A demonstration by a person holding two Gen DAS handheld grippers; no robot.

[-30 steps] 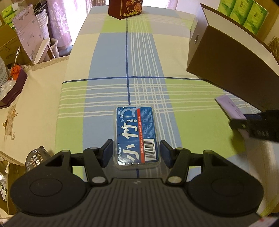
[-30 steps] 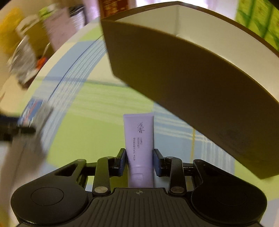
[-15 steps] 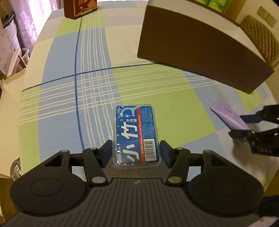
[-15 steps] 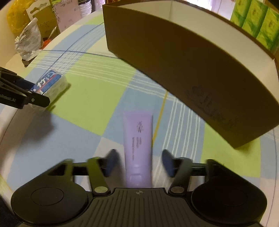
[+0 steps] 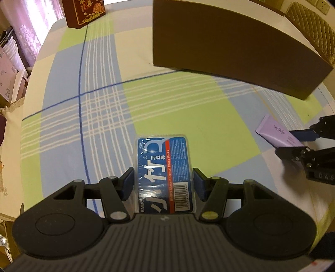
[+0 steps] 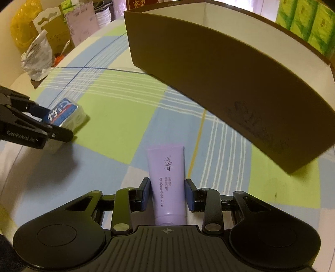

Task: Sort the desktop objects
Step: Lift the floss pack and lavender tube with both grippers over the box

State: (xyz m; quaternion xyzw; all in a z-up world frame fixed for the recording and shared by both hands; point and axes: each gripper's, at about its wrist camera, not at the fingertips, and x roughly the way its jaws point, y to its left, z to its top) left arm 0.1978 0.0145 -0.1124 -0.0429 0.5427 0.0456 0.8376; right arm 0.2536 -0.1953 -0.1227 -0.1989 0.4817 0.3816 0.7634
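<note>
A blue box of dental floss picks lies on the checked tablecloth between the pads of my left gripper; the pads stand at its two sides with slight gaps. It also shows in the right wrist view. A lilac tube lies between the pads of my right gripper, which stand close beside it with small gaps. The tube and right gripper show at the right of the left wrist view. A large brown open box stands behind both.
A dark red carton stands at the table's far end. Bags, a crumpled foil packet and cartons crowd the left side beyond the table edge. Green packs stand behind the brown box. A chair is at the right.
The right gripper opened from its tight grip on the tube, then narrowed again around it. Both views have drawn back and swung, showing more of the table and the brown box.
</note>
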